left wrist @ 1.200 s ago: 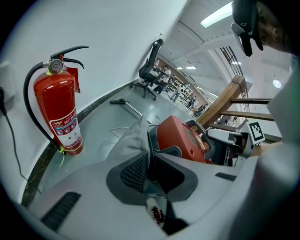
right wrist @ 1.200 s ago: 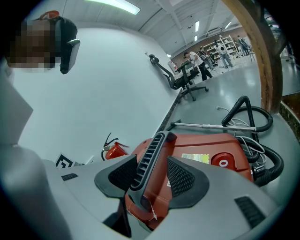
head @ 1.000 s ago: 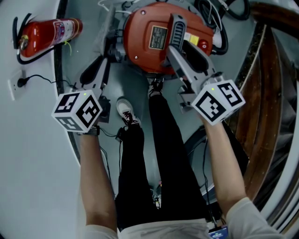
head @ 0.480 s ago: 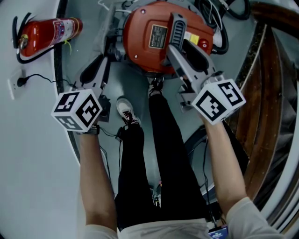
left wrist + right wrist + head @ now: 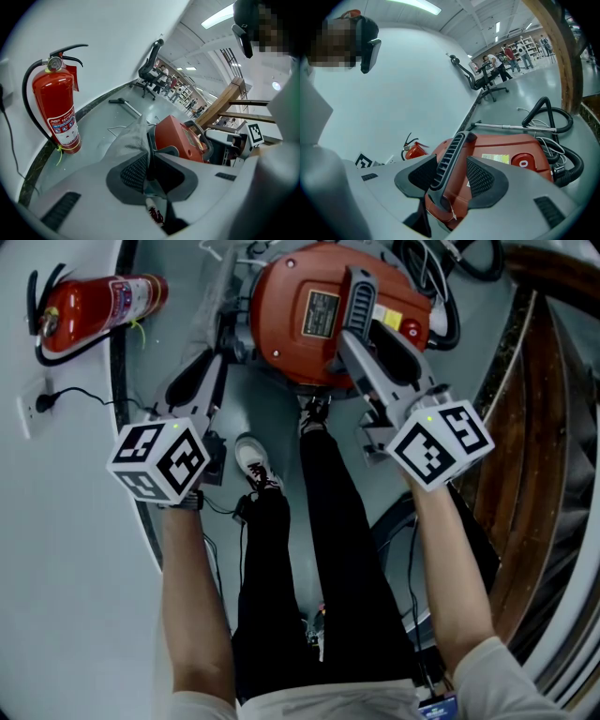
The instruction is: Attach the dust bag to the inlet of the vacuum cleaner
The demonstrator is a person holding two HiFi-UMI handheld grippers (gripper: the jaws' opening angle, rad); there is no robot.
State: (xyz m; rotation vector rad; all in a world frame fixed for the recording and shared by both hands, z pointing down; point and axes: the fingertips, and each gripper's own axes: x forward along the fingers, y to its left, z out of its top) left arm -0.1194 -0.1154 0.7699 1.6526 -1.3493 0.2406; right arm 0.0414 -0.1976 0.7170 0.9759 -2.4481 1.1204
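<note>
Pinching the dust bag [image 5: 128, 140] flat between shut pads, the left gripper [image 5: 148, 157] has crept a touch toward the vacuum cleaner [image 5: 281, 334] over the last second; little else differs. That suggests the bag is only being eased toward the inlet, which no view shows plainly, so I judge the attaching not yet done. The grey bag lies along the cleaner's 9 o'clock flank in the head view. Its long axis runs about 6 to 12, the free end pointing to 12, away from the person. From 5 o'clock the right gripper [image 5: 451, 178] closes narrowly round the black handle [image 5: 449, 150], apparently steadying the body.
</note>
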